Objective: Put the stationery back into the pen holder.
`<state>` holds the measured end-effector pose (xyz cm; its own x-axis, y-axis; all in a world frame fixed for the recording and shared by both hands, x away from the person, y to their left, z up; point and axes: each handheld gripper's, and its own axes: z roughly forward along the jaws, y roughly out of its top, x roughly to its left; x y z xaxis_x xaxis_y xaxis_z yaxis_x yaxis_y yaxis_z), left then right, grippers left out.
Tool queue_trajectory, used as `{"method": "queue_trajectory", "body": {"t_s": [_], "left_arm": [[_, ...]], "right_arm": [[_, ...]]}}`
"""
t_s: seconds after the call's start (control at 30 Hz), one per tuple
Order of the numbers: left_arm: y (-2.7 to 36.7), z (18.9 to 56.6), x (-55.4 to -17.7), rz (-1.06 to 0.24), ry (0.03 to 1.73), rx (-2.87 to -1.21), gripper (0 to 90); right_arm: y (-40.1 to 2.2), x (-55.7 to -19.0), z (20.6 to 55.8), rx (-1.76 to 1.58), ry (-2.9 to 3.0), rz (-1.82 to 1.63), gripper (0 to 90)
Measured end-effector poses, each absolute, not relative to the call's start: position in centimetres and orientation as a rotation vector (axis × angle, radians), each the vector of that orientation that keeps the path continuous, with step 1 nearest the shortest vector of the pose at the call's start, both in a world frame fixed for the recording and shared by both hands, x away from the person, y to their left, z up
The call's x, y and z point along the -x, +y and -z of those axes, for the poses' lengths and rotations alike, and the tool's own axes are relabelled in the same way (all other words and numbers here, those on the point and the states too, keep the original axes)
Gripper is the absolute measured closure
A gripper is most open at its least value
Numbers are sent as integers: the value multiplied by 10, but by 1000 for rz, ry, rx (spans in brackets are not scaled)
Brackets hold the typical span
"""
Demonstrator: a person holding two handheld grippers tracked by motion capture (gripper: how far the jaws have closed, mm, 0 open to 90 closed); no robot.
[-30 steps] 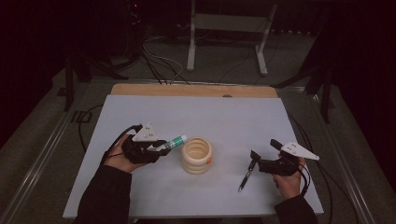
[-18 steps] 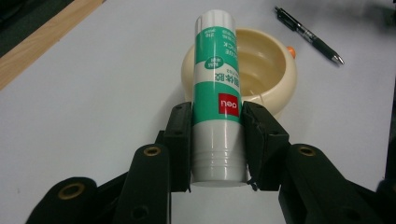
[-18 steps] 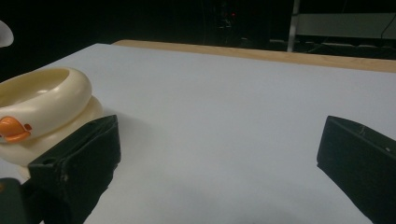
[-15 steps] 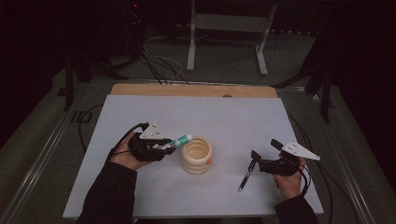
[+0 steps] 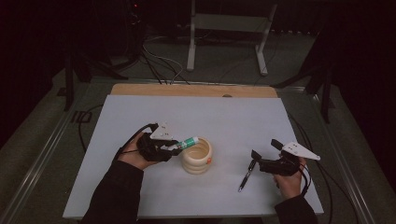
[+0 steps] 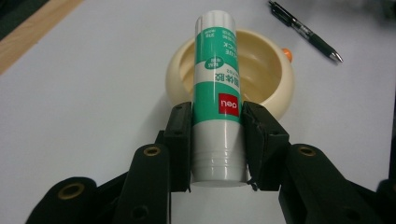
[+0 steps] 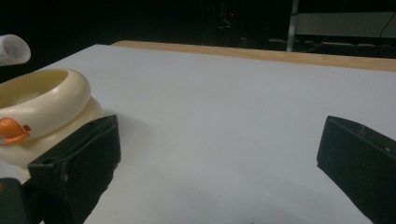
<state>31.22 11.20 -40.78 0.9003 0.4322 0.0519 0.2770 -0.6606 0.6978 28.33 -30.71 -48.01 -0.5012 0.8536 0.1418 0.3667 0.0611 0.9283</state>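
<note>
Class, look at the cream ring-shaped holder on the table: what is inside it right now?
The cream ring-shaped holder shows a bare cream inner wall. The green-and-white glue stick, clamped in the left gripper, hangs over its rim and covers part of the hollow, so the bottom cannot be seen.

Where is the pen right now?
In the high view the pen lies on the table's right side, between the cream holder and the right gripper.
</note>
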Motion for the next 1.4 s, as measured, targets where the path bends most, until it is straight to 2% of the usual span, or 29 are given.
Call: {"method": "queue_trajectory", "body": {"t_s": [0.67, 1.33, 1.4], "left_arm": [[93, 410, -319, -253, 461, -2380, 653], [67, 420, -333, -229, 468, -2337, 651], [66, 422, -333, -236, 484, -2332, 617]], "right_arm": [[-308, -284, 480, -1222, 1897, -1436, 0], [-308, -284, 480, -1224, 1896, -1439, 0], [-308, -284, 480, -1223, 1897, -1439, 0]]}}
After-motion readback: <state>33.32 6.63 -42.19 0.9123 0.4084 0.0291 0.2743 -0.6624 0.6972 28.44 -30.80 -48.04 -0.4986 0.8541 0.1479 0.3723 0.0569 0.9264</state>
